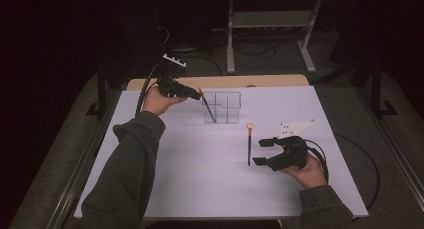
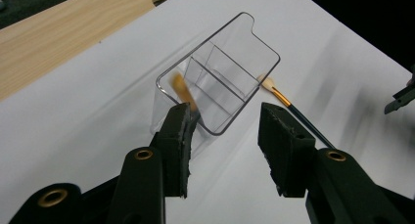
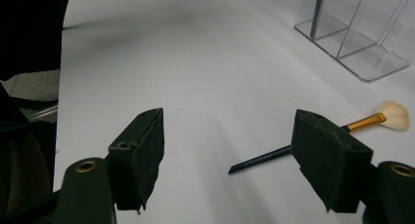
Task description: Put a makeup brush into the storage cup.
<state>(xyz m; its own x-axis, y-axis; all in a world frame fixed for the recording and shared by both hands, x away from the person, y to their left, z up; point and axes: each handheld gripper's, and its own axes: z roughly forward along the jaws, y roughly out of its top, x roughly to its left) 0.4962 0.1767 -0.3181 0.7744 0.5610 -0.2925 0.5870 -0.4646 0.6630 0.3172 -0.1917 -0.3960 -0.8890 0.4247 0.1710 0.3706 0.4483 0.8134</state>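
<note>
White paper covered the desk. Nearest the person, the right tool rested on it with its jaws wide and empty. Just beside its tips lay a brush, flat on the desk, with its pale bristles pointing away. It looked light, thin and stiff, and the smooth handle would likely roll or slip. The best hold seemed to be across the dark handle near its middle, well clear of the soft bristles, which would crush.

Farther off stood a clear box with dividers. A second brush leaned in its left compartment. The left tool hovered at that brush's top with its jaws partly apart. One pad was beside the tip and neither was pinching it.
</note>
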